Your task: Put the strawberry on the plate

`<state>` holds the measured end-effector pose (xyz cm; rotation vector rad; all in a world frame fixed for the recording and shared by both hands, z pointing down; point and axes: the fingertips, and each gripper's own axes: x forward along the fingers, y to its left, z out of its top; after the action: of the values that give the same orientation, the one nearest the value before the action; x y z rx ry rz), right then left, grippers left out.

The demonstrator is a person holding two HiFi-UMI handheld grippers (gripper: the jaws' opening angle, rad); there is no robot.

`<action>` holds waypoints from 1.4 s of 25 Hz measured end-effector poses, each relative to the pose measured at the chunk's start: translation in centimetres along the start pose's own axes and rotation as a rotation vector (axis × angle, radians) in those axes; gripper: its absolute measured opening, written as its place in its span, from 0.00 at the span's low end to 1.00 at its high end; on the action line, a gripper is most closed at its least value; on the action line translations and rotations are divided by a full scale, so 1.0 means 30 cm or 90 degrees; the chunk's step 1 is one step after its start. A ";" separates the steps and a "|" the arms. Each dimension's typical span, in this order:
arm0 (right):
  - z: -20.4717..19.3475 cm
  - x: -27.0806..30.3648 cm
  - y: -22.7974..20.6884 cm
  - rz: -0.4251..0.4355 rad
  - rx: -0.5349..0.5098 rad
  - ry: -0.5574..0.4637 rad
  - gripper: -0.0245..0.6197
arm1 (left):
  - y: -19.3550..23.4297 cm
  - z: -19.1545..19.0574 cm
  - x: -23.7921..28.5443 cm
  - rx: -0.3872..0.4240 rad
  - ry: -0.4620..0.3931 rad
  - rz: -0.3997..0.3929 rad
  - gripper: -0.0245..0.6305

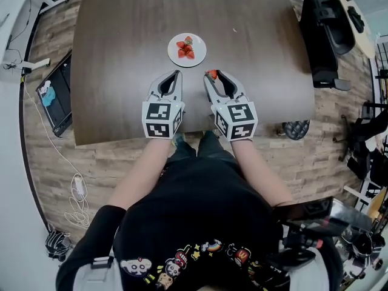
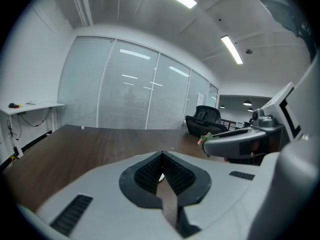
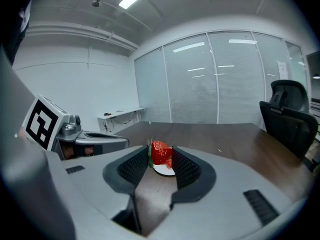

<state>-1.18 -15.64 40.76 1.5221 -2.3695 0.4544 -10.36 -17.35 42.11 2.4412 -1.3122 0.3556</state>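
A white plate (image 1: 196, 43) sits mid-table with red strawberries (image 1: 185, 49) on it. My right gripper (image 1: 211, 75) is shut on another strawberry (image 3: 160, 152), just near and right of the plate; the plate (image 3: 164, 170) shows behind the berry between the jaws in the right gripper view. My left gripper (image 1: 178, 73) is shut with nothing in it, beside the right one, short of the plate. In the left gripper view the left gripper (image 2: 161, 156) has its jaws together, and the right gripper (image 2: 203, 140) with a bit of strawberry shows at the right.
The dark wooden table (image 1: 121, 53) has its near edge under my grippers. A black office chair (image 1: 324, 32) stands at the table's right end. A tray-like object (image 1: 56, 96) lies on the floor at the left, with cables nearby.
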 end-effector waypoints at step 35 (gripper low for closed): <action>-0.136 0.363 -0.201 0.201 -0.043 0.087 0.26 | -0.011 -0.144 0.223 -0.079 0.063 0.171 0.02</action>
<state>0.25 -25.30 49.50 1.0545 -2.4946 0.5217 -6.72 -20.42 48.49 2.1224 -1.5716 0.4430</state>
